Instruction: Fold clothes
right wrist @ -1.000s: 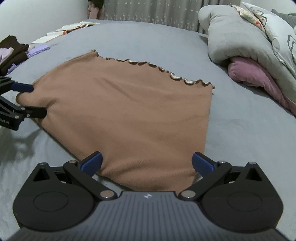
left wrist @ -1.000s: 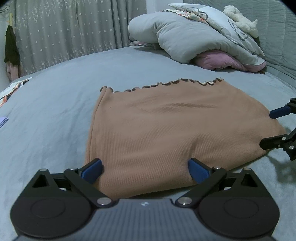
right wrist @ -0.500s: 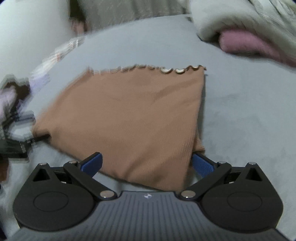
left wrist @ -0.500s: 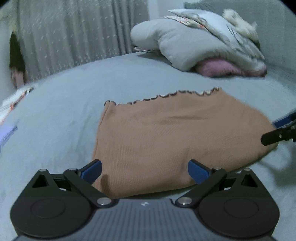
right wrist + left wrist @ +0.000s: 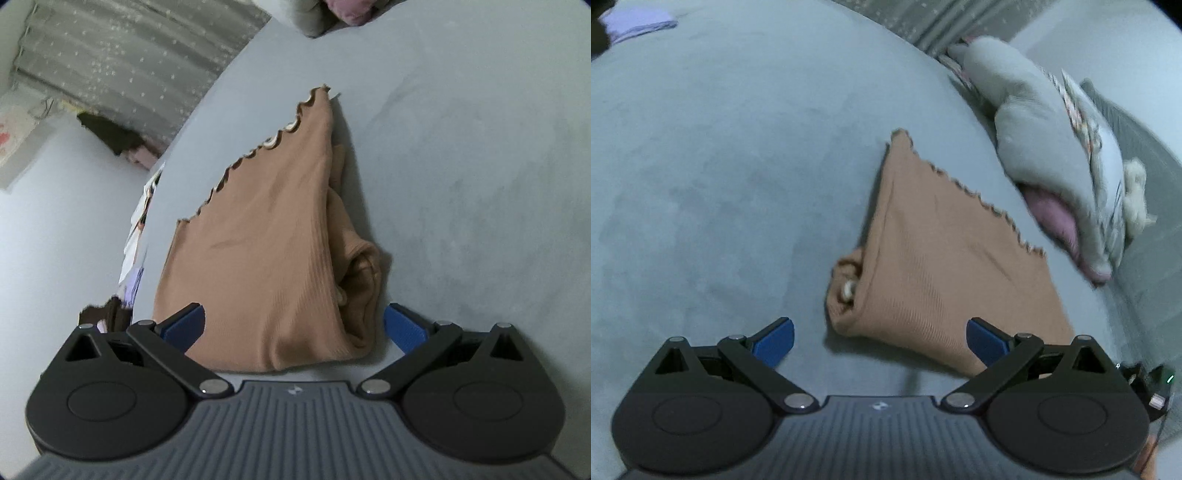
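A tan ribbed garment (image 5: 934, 258) with a scalloped hem lies folded on the grey bed (image 5: 720, 166). Its bunched folded end faces me in both views. My left gripper (image 5: 881, 341) is open and empty, just short of the garment's near edge. My right gripper (image 5: 295, 325) is open and straddles the near end of the garment (image 5: 266, 251), blue pads on either side, not closed on it. Part of the right gripper shows at the lower right edge of the left wrist view (image 5: 1152, 387).
A heap of grey duvet, a pink pillow and a white plush toy (image 5: 1071, 166) lies at the bed's head. A curtain (image 5: 129, 55) hangs behind the bed. Dark and lilac clothes (image 5: 114, 310) and papers (image 5: 142, 218) lie along the bed's left side.
Both grippers have swung round to opposite ends of the garment and tilted downward. The garment looks narrower, with bunched folded ends now in sight.
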`<action>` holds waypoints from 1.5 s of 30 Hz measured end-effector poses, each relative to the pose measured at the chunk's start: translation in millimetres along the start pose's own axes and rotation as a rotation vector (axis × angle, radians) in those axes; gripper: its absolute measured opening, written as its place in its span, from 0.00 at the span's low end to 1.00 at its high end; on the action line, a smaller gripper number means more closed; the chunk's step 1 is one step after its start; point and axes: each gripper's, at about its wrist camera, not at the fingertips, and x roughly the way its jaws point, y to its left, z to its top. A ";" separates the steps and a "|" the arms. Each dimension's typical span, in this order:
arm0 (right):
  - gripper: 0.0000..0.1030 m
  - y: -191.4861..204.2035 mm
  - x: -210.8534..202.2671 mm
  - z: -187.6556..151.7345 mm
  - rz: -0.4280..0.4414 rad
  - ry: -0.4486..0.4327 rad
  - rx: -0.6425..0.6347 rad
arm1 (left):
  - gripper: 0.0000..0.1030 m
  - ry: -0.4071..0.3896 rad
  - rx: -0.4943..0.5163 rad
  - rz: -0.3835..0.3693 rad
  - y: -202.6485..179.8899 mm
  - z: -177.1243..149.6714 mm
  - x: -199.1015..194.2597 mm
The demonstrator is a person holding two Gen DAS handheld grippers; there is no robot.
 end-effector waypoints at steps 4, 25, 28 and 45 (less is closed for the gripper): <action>1.00 7.4 7.9 -13.1 -0.003 -0.076 -0.014 | 0.99 0.044 -0.068 -0.013 8.7 0.7 10.1; 0.98 2.6 -5.8 -25.1 -0.032 -0.069 0.083 | 0.88 0.053 -0.130 -0.072 -3.1 7.3 26.7; 0.99 -11.0 -5.5 -27.2 0.028 -0.116 0.160 | 0.67 0.034 -0.132 -0.042 0.1 7.2 25.2; 1.00 1.6 24.9 -36.5 0.016 -0.346 0.073 | 0.47 -0.011 -0.153 -0.070 6.5 0.1 21.8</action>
